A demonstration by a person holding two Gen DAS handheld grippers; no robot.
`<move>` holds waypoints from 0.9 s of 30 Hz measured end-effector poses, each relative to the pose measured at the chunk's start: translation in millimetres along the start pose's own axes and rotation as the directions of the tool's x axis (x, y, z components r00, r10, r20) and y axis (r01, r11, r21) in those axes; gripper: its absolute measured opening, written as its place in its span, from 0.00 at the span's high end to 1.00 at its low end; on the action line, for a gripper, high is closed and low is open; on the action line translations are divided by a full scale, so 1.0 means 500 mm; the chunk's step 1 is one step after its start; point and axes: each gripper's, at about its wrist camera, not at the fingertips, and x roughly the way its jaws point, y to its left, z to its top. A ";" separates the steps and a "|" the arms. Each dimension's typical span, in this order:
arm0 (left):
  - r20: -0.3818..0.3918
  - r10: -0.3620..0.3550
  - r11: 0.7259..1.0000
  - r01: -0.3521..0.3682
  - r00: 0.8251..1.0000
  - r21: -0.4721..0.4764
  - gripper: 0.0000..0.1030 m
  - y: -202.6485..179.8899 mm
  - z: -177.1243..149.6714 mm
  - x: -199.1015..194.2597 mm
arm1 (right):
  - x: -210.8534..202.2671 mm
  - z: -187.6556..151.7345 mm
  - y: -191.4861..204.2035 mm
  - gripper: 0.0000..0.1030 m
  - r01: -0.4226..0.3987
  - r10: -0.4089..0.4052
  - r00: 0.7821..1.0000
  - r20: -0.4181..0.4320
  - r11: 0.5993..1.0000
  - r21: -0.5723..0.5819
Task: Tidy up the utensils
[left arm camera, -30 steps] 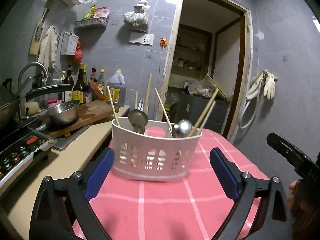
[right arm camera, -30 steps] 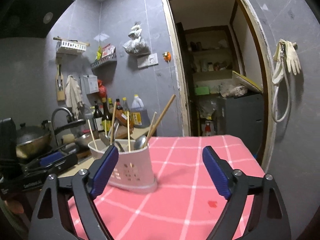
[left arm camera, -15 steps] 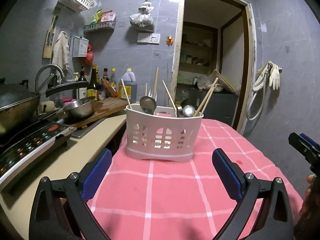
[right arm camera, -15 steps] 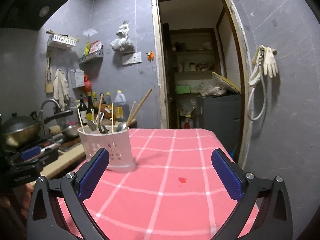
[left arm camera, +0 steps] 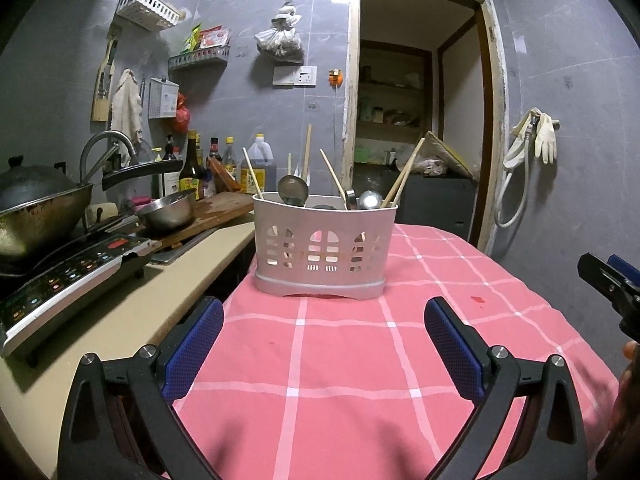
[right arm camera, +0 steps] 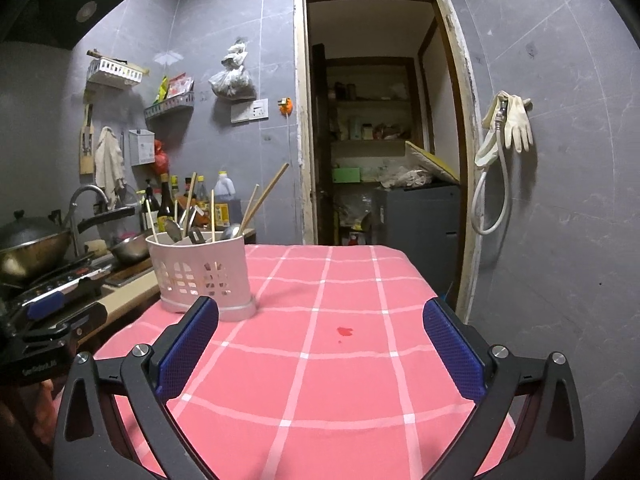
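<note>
Pink checked tablecloth [left arm camera: 340, 360] under both tongs, left gripper [left arm camera: 324, 344] and right gripper [right arm camera: 320, 344] spread wide and empty, white utensil caddy [left arm camera: 325, 256] upright beyond them near the cloth's far left edge, holding chopsticks [left arm camera: 402, 178] and ladles [left arm camera: 293, 190], stove counter [left arm camera: 120, 320] alongside.

Left gripper [left arm camera: 324, 350] and right gripper [right arm camera: 320, 348] — both spread wide, empty.

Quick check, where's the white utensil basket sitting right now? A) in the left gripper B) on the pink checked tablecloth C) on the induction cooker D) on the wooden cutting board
B: the white utensil basket stands upright on the pink checked tablecloth, ahead of the open left gripper, touching neither finger.
</note>
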 end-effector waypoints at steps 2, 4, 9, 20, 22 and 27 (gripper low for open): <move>0.002 0.000 1.000 0.000 1.000 -0.003 0.04 0.001 0.002 0.001 | 0.001 -0.001 -0.001 0.00 -0.001 0.001 1.000 -0.001 1.000 0.000; 0.004 0.005 1.000 -0.005 1.000 -0.002 0.04 0.001 0.004 0.001 | 0.001 -0.001 -0.002 0.00 -0.002 0.002 1.000 -0.003 1.000 0.002; 0.008 0.007 1.000 -0.007 1.000 -0.001 0.04 0.002 0.004 -0.001 | 0.000 -0.001 -0.001 0.00 -0.001 0.001 1.000 -0.002 1.000 0.001; 0.010 0.008 1.000 -0.008 1.000 0.000 0.04 0.003 0.006 -0.002 | 0.001 -0.002 -0.002 0.00 0.002 -0.002 1.000 -0.004 1.000 0.004; 0.010 0.008 1.000 -0.008 1.000 0.000 0.04 0.003 0.006 -0.002 | 0.001 -0.002 -0.002 0.00 0.001 -0.001 1.000 -0.004 1.000 0.004; 0.010 0.008 1.000 -0.008 1.000 0.001 0.04 0.003 0.007 -0.001 | 0.001 -0.002 -0.003 0.00 0.002 -0.002 1.000 -0.004 1.000 0.004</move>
